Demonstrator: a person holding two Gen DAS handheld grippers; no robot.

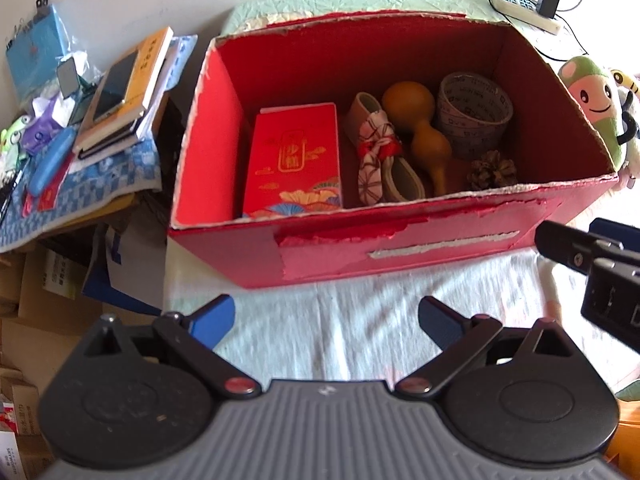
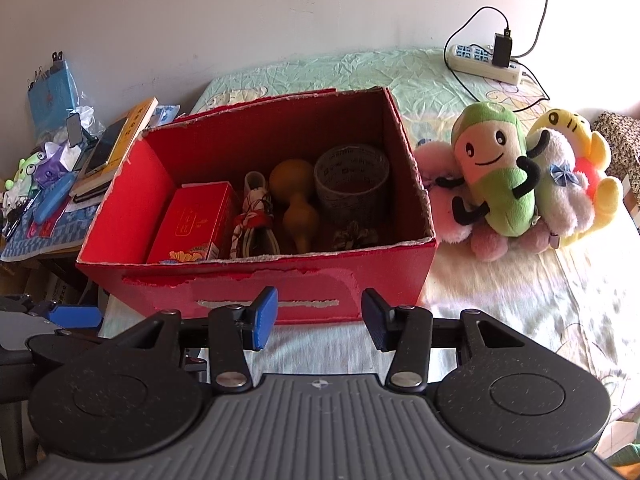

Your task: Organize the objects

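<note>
Red cardboard box [image 1: 400, 248], torn rims, open top, standing on a pale cloth-covered bed [image 2: 500, 280].

Contents, left to right:
- red gift packet [image 1: 296, 160] with gold emblem and fan pattern; the gold characters are too small to read;
- patterned fabric slippers [image 1: 376, 152] tied with red;
- tan gourd [image 1: 420, 128], lying between slippers and tape;
- wide roll of printed tape [image 1: 474, 112], lettering repeated around it but illegible;
- pine cone [image 1: 492, 170], in front of the tape at the near wall.

Beside the box, on its right: green plush toy [image 2: 496, 168] with a smiling face, leaning on a white plush [image 2: 560, 188], a yellow plush [image 2: 592, 160] and a pink plush [image 2: 492, 240].

Rear of bed: white power strip [image 2: 484, 62] with black adapter plugged in.

Left of bed: cluttered surface [image 2: 44, 240] with stacked books [image 1: 128, 92], a phone [image 1: 116, 84] on top, and a blue case [image 1: 50, 164]; spine text unreadable.

Left gripper [image 1: 326, 322]: fingers spread wide, empty, short of the box front.

Right gripper [image 2: 320, 316]: fingers parted, empty, just before the box front wall.
</note>
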